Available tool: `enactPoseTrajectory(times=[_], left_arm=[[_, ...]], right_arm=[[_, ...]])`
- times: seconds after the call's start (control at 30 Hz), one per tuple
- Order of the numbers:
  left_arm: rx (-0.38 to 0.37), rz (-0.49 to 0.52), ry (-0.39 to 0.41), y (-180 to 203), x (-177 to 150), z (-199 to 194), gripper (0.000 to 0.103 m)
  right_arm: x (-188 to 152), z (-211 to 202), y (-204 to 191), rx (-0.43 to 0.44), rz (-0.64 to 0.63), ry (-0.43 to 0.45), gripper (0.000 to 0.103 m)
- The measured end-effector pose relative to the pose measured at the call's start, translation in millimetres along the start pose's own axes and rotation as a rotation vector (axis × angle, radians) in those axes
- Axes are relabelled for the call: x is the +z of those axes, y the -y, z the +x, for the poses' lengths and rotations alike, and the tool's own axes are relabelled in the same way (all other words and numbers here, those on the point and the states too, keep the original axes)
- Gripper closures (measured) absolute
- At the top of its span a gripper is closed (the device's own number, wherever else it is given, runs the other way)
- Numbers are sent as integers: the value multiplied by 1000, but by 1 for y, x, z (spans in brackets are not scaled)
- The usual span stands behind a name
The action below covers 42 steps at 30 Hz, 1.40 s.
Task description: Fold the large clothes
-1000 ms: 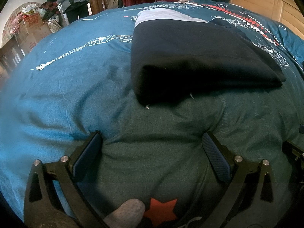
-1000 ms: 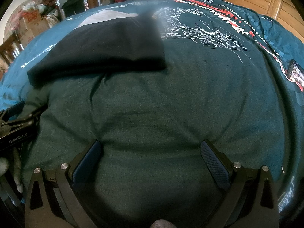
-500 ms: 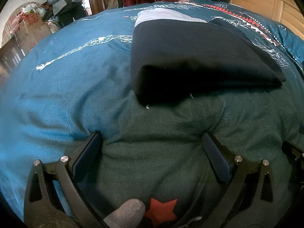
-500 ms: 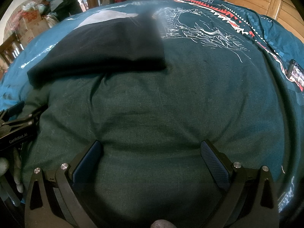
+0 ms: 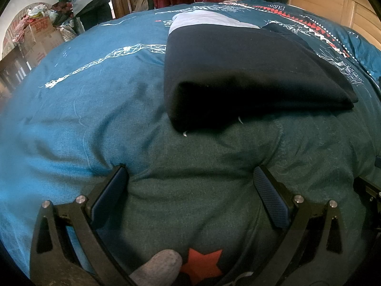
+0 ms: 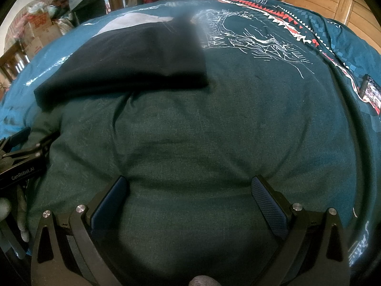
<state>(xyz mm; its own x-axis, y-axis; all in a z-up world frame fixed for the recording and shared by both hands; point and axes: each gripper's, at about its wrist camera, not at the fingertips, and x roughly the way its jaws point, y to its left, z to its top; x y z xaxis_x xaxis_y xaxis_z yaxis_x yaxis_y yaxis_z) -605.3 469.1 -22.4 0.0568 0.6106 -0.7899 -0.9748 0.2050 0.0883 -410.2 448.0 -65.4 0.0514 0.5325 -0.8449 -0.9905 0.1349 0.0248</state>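
On the bed, a dark green garment lies spread at the near edge over the teal quilt, its far part under a folded black pile. Both tongs press down into it side by side: left gripper and right gripper, each with jaws wide apart and cloth bulging between the pads, nothing pinched yet.

Risks, as I judge them:
- Closing here may grab the quilt along with the garment (both are soft, similar in tone, hard to separate by eye). The fold would then drag bedding.
- Black pile sits on the garment's far part; lifting the near part could tip or slide it.
- Uneven pinch between the two sides would skew the fold.

Around: phone lies on the quilt at far right, well apart but in the sweep path if the cloth swings out. People stand beyond the bed, boxes at left, wooden cabinets behind. None block the work.
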Motion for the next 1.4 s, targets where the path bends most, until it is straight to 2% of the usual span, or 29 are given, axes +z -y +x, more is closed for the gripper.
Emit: enactPoseTrajectory(times=[0.33, 0.57, 1.13, 1.3, 1.4], left_arm=[[0, -1, -2, -1, 0, 0, 0], [-9, -1, -31, -1, 4, 1, 0], [-23, 5, -59, -6, 12, 1, 0], [14, 32, 4, -4, 21, -24, 0], [22, 38, 74, -3, 35, -58, 0]], right_arm=[[0, 0, 1, -2, 2, -1, 0], [2, -1, 1, 12, 9, 0, 0], [19, 8, -1, -8, 29, 18, 0], [22, -9, -5, 15, 15, 3, 0], [27, -39, -14, 11, -19, 44, 0]])
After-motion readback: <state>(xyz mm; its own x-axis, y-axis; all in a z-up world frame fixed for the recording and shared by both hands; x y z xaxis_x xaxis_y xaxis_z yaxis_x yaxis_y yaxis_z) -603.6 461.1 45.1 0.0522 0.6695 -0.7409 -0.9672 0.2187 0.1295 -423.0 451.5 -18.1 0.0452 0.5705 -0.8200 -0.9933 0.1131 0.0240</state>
